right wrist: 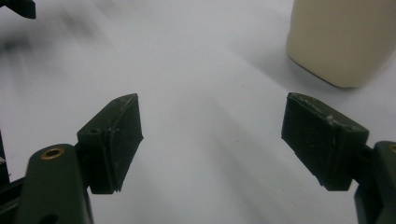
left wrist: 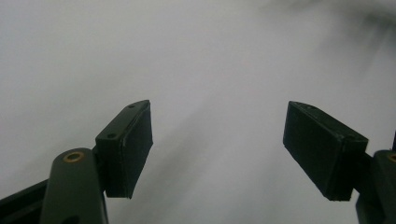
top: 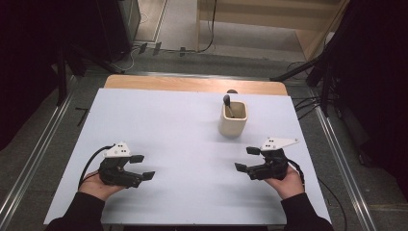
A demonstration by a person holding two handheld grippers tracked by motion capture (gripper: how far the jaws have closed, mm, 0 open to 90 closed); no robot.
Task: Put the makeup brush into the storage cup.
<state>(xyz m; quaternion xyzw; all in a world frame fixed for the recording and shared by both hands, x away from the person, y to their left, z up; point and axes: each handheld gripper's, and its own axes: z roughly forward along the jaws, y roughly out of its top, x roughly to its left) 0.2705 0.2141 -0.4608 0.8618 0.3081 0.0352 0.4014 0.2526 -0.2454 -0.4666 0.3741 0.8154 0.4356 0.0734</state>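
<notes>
We found the left gripper (top: 143,167) resting low over the near left part of the table (top: 173,125), its jaws spread wide with nothing between them. In the left gripper view the gripper (left wrist: 218,149) looked onto bare white surface, the two black pads (left wrist: 128,147) well apart. The person's left hand (top: 98,185) held it from below, a dark sleeve (top: 79,214) coming in at the bottom edge, and a black cable (top: 89,163) looped off its rear.

The right gripper (top: 246,160) sat at the near right of the table, likewise open and empty, pointed toward the centre. Its grey three-cornered plate (top: 278,143) lay on top. In the right gripper view the gripper (right wrist: 212,142) showed the same wide gap over the white surface.

The cream cup (top: 233,119) stood upright farther back on the table, right of centre, beyond the right gripper and well apart from both. A dark utensil (top: 227,104) leaned inside it, its rounded end rising above the rim. In the right gripper view the cup's lower wall (right wrist: 343,39) appeared at upper right, ahead of the right-hand jaw and not touching it.

Beyond the white cover, a strip of wooden tabletop edge (top: 192,84) showed at the far side.
</notes>
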